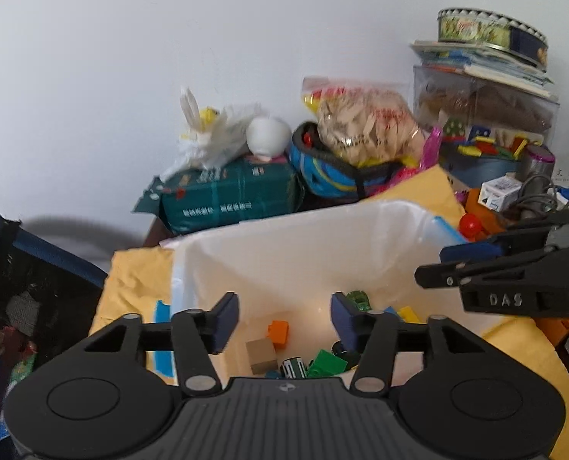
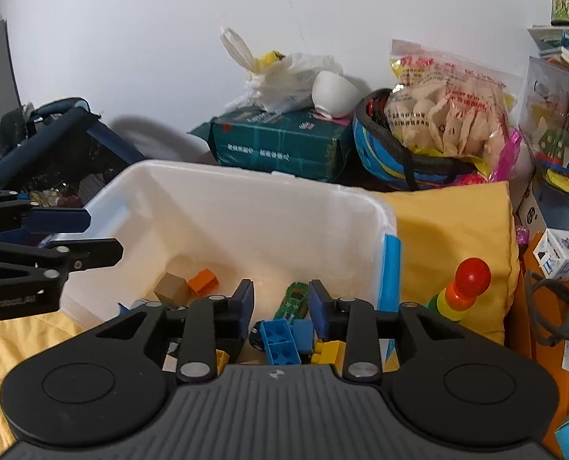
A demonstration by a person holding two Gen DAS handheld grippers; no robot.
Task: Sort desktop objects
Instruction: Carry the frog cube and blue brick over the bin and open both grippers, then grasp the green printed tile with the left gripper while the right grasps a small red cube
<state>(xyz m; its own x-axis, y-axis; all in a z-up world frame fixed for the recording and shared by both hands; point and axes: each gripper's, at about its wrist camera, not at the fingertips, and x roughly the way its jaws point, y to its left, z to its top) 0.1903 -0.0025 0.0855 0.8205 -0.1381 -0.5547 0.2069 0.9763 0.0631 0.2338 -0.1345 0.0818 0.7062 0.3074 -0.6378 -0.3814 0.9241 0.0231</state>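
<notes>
A white wall backs a cluttered table draped in yellow cloth (image 2: 449,230), where a white bin (image 2: 246,207) holds the sorted toys. My left gripper (image 1: 284,316) hangs over it, fingers spread and empty; my right gripper (image 2: 280,306) likewise, parted with nothing pinched. Below lie an orange brick (image 1: 278,331), a green car (image 2: 294,301) and blue bricks (image 2: 280,341), perhaps touching.
</notes>
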